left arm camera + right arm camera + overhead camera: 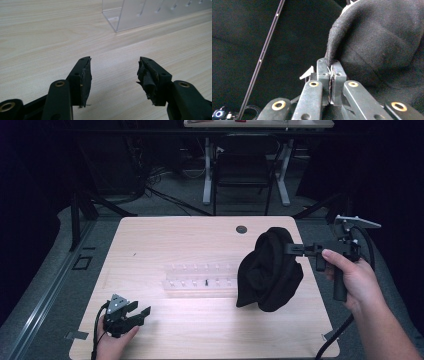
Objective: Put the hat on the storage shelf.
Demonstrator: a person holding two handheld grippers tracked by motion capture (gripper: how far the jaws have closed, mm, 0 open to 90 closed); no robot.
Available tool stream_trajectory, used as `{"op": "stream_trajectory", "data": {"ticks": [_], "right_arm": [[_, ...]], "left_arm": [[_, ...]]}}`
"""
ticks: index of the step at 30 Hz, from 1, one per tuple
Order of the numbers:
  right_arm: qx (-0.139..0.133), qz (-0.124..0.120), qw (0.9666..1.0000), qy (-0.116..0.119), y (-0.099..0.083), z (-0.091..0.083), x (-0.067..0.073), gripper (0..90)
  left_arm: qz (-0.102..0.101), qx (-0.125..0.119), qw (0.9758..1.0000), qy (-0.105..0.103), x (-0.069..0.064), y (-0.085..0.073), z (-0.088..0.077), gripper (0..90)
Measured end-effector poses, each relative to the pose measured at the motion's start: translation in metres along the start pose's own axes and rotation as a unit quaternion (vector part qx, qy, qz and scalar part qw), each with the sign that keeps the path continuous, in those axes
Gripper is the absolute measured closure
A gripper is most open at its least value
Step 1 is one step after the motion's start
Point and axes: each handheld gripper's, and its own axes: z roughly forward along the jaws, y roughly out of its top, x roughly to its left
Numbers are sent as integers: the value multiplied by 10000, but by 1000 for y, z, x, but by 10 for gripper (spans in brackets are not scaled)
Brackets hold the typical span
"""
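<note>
While lifted clear of the pale wooden table [165, 240] in the high view, crumpled black fabric garment [270, 270] hanging from right gripper [295, 249], over the clear acrylic slotted rack [200, 281]; left gripper [141, 314] low near front edge. Left gripper view: jaws spread, nothing between, rack corner ahead. Right gripper view: jaws pressed together on a cloth edge (thin pinch). Best kept high, second corner taken by left. Dark room, black chair [242, 167] behind.

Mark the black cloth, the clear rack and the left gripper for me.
black cloth [270, 270]: high view, middle of the hanging bundle.
clear rack [200, 276]: high view, middle of its slotted top.
left gripper [113, 75]: left gripper view, midway between its open fingertips.
</note>
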Motion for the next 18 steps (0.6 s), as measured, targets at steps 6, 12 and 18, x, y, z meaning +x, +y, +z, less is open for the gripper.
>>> {"op": "stream_trajectory", "data": {"ticks": [6, 12, 18], "right_arm": [[-37, -21, 10000, -33, 7, 5, 8, 882], [-26, -107, 9999, -8, 15, 11, 16, 882], [-24, -139, 9999, -14, 22, 24, 22, 882]], "left_arm": [[2, 13, 10000, -7, 0, 0, 0, 444], [-5, 3, 10000, -19, 1, 0, 0, 444], [-23, -3, 10000, -21, 2, 0, -1, 444]]}}
